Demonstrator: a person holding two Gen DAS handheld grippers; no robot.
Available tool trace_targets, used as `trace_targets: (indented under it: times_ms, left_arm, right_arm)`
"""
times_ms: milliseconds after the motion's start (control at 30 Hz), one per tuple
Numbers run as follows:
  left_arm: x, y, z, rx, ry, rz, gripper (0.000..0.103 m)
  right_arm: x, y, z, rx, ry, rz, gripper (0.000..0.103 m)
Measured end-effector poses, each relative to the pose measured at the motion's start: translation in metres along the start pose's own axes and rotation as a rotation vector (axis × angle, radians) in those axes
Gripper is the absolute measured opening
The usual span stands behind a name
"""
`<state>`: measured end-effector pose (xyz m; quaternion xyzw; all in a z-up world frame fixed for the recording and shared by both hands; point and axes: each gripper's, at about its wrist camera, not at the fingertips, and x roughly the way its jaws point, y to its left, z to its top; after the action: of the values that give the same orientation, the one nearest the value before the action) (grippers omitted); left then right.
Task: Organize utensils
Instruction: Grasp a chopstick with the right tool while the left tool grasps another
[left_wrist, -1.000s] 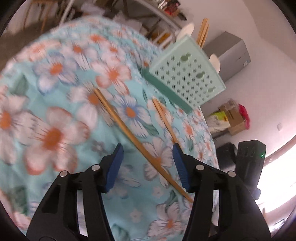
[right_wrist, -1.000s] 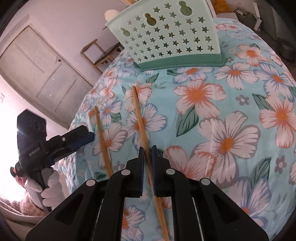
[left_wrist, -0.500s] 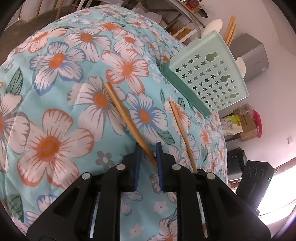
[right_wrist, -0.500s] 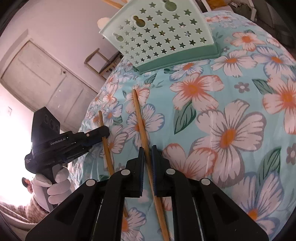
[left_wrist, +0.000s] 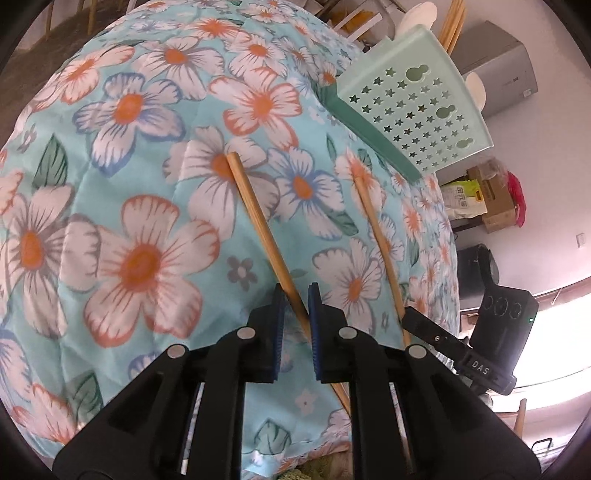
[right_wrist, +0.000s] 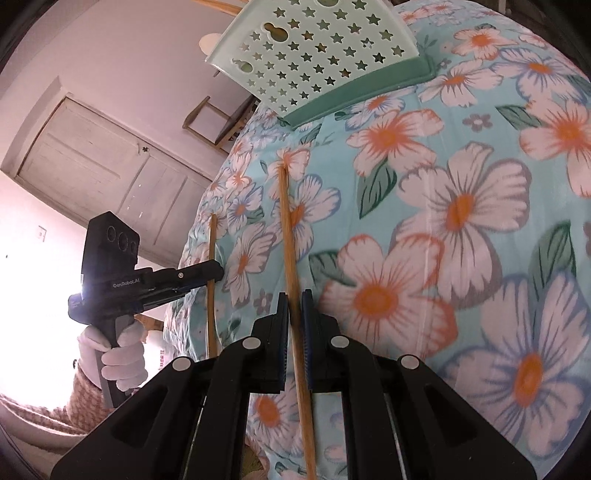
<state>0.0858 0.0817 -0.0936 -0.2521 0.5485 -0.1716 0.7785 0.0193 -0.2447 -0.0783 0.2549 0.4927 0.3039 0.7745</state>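
Two wooden chopsticks lie lengthwise on the floral cloth (left_wrist: 147, 258). My left gripper (left_wrist: 295, 291) has its jaws closing, the blue pads pinching the left chopstick (left_wrist: 258, 221) near its close end. Beside it to the right lies the other chopstick (left_wrist: 376, 229), with my right gripper (left_wrist: 406, 314) at its near end. The right wrist view shows my right gripper (right_wrist: 294, 295) shut on that chopstick (right_wrist: 286, 221). My left gripper (right_wrist: 218, 271) is at the far-left chopstick (right_wrist: 211, 240). A mint green star-pierced utensil basket (left_wrist: 410, 107) (right_wrist: 314, 55) stands beyond both.
More chopsticks (left_wrist: 452, 18) and pale rounded utensils stick out of the basket's top. A white-gloved hand (right_wrist: 122, 354) holds the left gripper. A grey cabinet (left_wrist: 498, 62) and cardboard boxes (left_wrist: 495, 199) stand past the cloth's edge; a wooden chair (right_wrist: 218, 118) and door (right_wrist: 92, 166) sit behind.
My left jaws went from wide open to closed around the left chopstick, and that gripper tipped toward the cloth. The right gripper stayed shut on its chopstick and shifted slightly.
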Motion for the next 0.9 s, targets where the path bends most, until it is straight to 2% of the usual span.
trace_targets:
  times_ms: [167,333,500,667,900]
  left_arm:
    - [-0.001,-0.004,-0.002,0.009,-0.02,0.019,0.014]
    - [-0.008,-0.005,0.005,-0.018,-0.072,0.033,0.028]
    - [-0.012,0.001,0.015,-0.04,-0.112,0.072,0.029]
    - [-0.007,0.006,0.022,-0.05,-0.133,0.091,0.029]
    - [0.0,0.002,0.031,-0.024,-0.176,0.111,0.028]
  right_arm:
    - [-0.005,0.002,-0.007,-0.004,0.011,-0.001,0.008]
    - [-0.006,0.004,-0.007,-0.015,0.029,-0.007,0.009]
    - [0.003,0.008,0.001,-0.014,0.036,-0.009,0.009]
    - [0.006,0.015,0.008,-0.035,0.039,-0.011,0.025]
    - [0.014,0.026,0.024,-0.079,0.037,-0.063,0.025]
